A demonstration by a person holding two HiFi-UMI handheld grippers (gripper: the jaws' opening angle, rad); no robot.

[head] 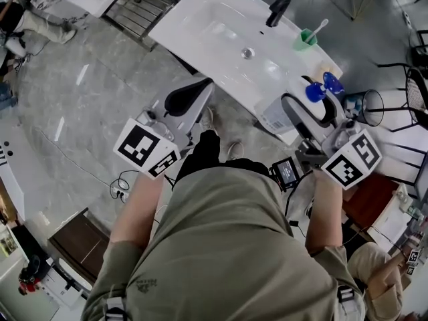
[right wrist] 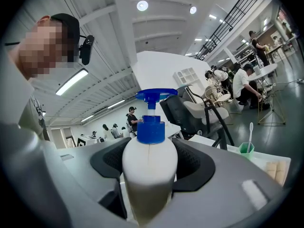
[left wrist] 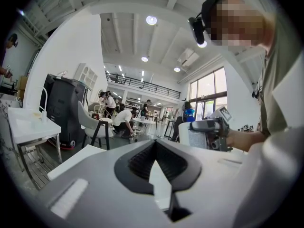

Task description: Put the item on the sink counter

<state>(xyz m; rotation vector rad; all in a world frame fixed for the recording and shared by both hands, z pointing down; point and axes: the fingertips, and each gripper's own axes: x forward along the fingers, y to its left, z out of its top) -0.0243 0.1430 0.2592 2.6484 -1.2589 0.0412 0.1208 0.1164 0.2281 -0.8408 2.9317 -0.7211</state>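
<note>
**One bottle, two grippers**

One white pump bottle with a blue top is clamped between the jaws of the right gripper. It is at the near right corner of the single sink counter; I cannot tell if they touch. The left gripper is pinched closed, empty. One faucet and one green cup stand on the counter.

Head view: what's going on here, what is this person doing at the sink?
A person stands at a white sink with a gripper in each hand. The right gripper is shut on a white pump bottle with a blue top, holding it by the sink's near right corner. The left gripper hangs empty, fingers together, in front of the sink.
</note>
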